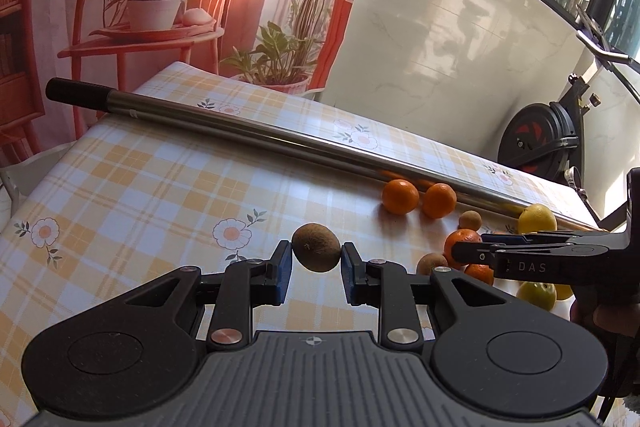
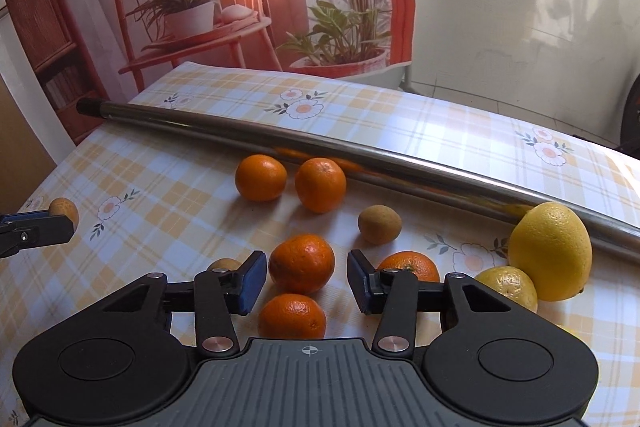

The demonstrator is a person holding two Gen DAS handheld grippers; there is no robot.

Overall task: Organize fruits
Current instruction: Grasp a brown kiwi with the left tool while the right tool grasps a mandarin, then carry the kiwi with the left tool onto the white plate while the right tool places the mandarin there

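In the left wrist view, the left gripper (image 1: 316, 263) clamps a brown kiwi (image 1: 316, 247) between its blue pads at frame centre, above the checked tablecloth (image 1: 140, 187). A steel pole (image 1: 280, 141) runs from upper left to the right edge. Just below it, right of centre, sit two oranges (image 1: 400, 196), with a small brown fruit (image 1: 469, 220) and a lemon (image 1: 537, 219) further right. The right gripper (image 1: 460, 251) enters from the right edge, over more fruit.

In the right wrist view, the right gripper (image 2: 306, 281) stands spread wide, its pads either side of an orange (image 2: 301, 263) at lower centre without touching it. Another orange (image 2: 291, 315) lies just below, a third (image 2: 412, 265) peeks behind the right finger. A second kiwi (image 2: 379, 224) lies above centre right. A big lemon (image 2: 551, 251) rests against the pole (image 2: 360, 151) at right, a smaller one (image 2: 507, 285) touching it. The left gripper (image 2: 60, 221) with its kiwi (image 2: 64, 209) shows at the left edge.
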